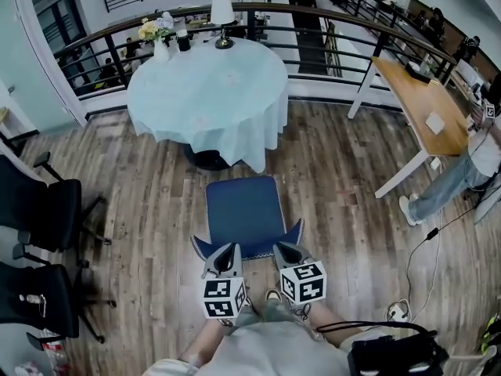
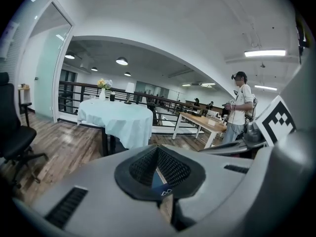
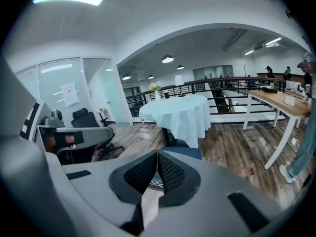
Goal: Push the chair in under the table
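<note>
A blue chair (image 1: pixel 243 208) stands on the wood floor just in front of a round table (image 1: pixel 207 92) draped in a pale blue cloth. Its seat faces the table and its backrest is toward me. My left gripper (image 1: pixel 227 251) and right gripper (image 1: pixel 282 249) are both shut, with their tips at the top edge of the backrest, left and right of its middle. In the left gripper view the shut jaws (image 2: pixel 158 149) show a sliver of blue chair (image 2: pixel 160 182) below them, with the table (image 2: pixel 118 117) beyond. The right gripper view shows shut jaws (image 3: pixel 157 154), the chair seat (image 3: pixel 186 153) and the table (image 3: pixel 180 110).
Two black office chairs (image 1: pixel 43 210) (image 1: pixel 31 296) stand at the left. A wooden desk (image 1: pixel 415 100) and a standing person (image 1: pixel 462 178) are at the right. A railing (image 1: pixel 329 22) runs behind the table. A vase of flowers (image 1: pixel 156 37) and a lamp (image 1: pixel 223 18) stand on it. A cable and plug (image 1: pixel 399 312) lie on the floor.
</note>
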Action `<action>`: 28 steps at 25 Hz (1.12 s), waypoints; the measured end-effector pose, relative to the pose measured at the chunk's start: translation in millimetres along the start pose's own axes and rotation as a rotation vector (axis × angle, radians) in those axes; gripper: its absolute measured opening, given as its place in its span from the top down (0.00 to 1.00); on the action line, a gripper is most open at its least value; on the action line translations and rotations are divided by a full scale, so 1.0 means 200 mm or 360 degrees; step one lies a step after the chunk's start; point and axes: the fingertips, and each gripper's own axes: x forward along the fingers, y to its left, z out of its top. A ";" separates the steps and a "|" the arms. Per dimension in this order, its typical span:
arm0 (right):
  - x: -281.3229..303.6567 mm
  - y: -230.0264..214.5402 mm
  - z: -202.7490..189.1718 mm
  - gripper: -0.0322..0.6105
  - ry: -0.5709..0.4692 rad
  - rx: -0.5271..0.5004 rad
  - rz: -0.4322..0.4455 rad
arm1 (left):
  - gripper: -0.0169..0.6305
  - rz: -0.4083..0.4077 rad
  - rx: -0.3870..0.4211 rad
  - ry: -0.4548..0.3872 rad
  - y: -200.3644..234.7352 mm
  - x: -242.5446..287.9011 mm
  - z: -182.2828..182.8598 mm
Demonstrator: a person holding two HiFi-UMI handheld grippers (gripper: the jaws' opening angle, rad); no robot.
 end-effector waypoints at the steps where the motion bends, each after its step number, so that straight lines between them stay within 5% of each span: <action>1: 0.01 0.00 0.00 0.92 0.0013 -0.0004 0.0028 | 0.97 0.0001 -0.0016 0.0007 0.00 0.00 -0.01; 7: 0.06 0.02 -0.07 0.89 0.0144 -0.0029 0.0199 | 0.96 -0.0027 -0.0093 0.0147 -0.03 0.05 -0.12; 11: 0.10 0.02 -0.14 0.74 0.0254 -0.0101 0.0301 | 0.76 -0.0106 -0.0048 0.0299 -0.07 0.09 -0.21; 16: 0.13 0.01 -0.20 0.64 0.0402 -0.0287 0.0460 | 0.60 -0.0262 0.0204 0.0531 -0.09 0.12 -0.34; 25: 0.20 -0.02 -0.35 0.54 0.0679 -0.0747 0.0619 | 0.58 -0.0315 0.0836 0.0840 0.02 0.17 -0.54; 28: 0.25 -0.06 -0.40 0.55 0.0748 -0.0868 0.0571 | 0.58 -0.0294 0.0855 0.0901 0.05 0.22 -0.60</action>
